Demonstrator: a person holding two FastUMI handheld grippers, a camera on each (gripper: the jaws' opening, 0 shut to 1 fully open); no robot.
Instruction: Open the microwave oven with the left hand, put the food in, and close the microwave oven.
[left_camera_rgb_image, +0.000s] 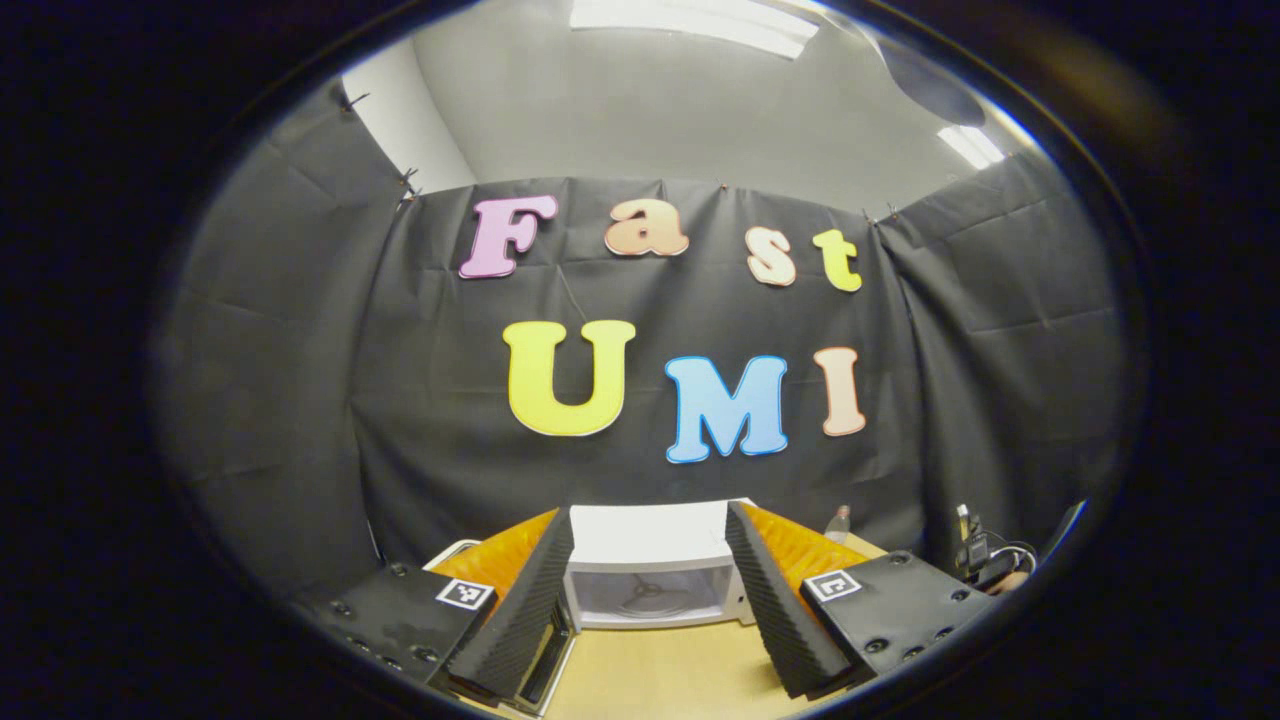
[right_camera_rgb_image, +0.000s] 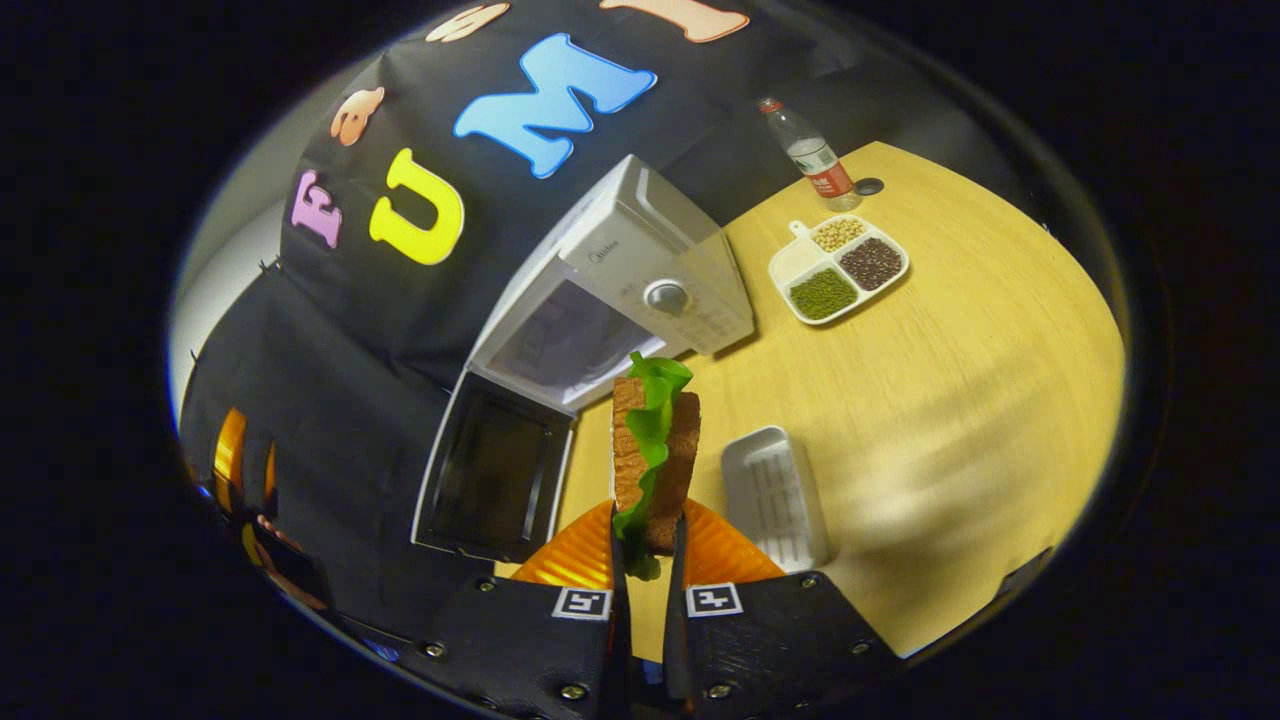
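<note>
The white microwave (left_camera_rgb_image: 650, 570) stands at the back of the wooden table, its cavity and turntable showing. Its door (left_camera_rgb_image: 545, 665) hangs open toward the lower left. My left gripper (left_camera_rgb_image: 650, 515) is open and holds nothing, well short of the oven, which shows between its two fingers. In the right gripper view the microwave (right_camera_rgb_image: 640, 270) lies tilted, with the open door (right_camera_rgb_image: 490, 480) swung out to its left. My right gripper (right_camera_rgb_image: 647, 525) is shut on a sandwich (right_camera_rgb_image: 655, 440) of brown bread and green lettuce, held on edge above the table in front of the oven.
A white ridged tray (right_camera_rgb_image: 775, 495) lies on the table (right_camera_rgb_image: 950, 400) just right of the sandwich. Farther back are a divided plate of beans (right_camera_rgb_image: 838, 268) and a plastic bottle (right_camera_rgb_image: 810, 155). Cables and a dark device (left_camera_rgb_image: 985, 560) sit at the table's right.
</note>
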